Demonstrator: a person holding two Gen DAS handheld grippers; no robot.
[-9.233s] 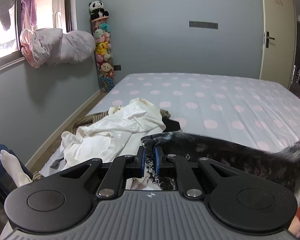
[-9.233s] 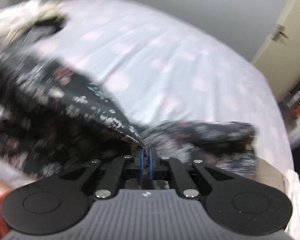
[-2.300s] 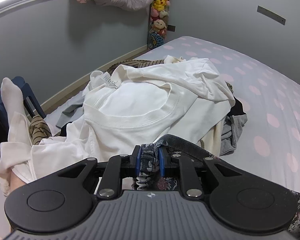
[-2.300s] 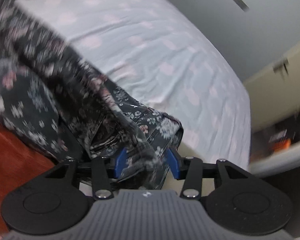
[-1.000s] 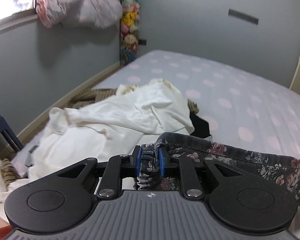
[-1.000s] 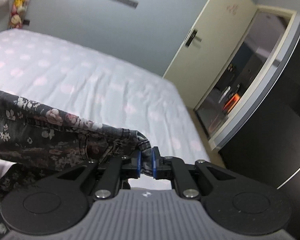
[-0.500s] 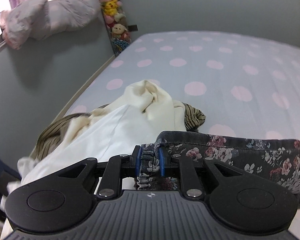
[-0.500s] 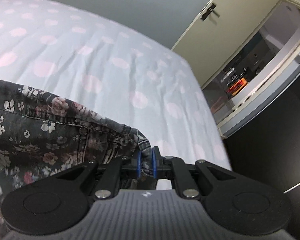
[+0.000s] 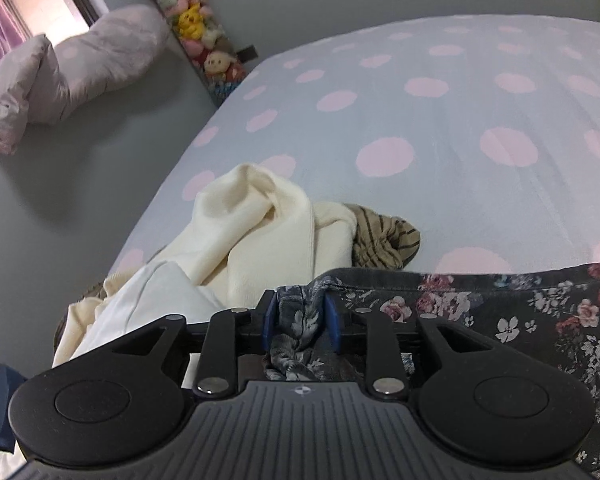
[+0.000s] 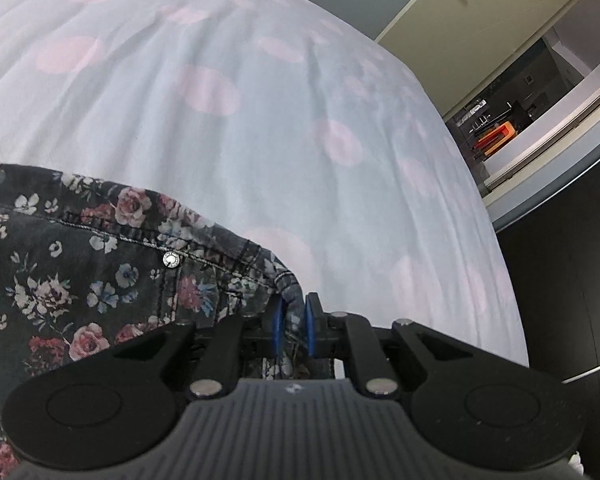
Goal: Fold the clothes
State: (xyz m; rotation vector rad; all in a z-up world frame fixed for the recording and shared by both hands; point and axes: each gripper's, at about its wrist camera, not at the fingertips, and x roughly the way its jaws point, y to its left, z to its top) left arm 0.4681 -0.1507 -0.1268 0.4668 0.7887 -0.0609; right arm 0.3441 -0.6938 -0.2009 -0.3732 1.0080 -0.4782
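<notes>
A dark floral garment [image 9: 512,312] with a stitched waistband and a metal rivet is stretched between my two grippers over the bed. My left gripper [image 9: 300,320] is shut on a bunched left end of its waistband. In the right wrist view the same floral garment [image 10: 80,264] spreads to the left, and my right gripper [image 10: 292,320] is shut on its right end. Both blue-padded jaws pinch cloth tightly.
The bed [image 9: 440,120] carries a pale blue sheet with pink dots. A heap of cream and white clothes [image 9: 256,232] with a striped brown piece [image 9: 384,240] lies at its left edge. A grey wall, a rolled duvet [image 9: 72,64] and plush toys [image 9: 196,24] stand left. A doorway [image 10: 512,60] opens right.
Both grippers have tipped down and moved closer to the bed, carrying the stretched floral garment lower over the sheet. Both grips stay unchanged.
</notes>
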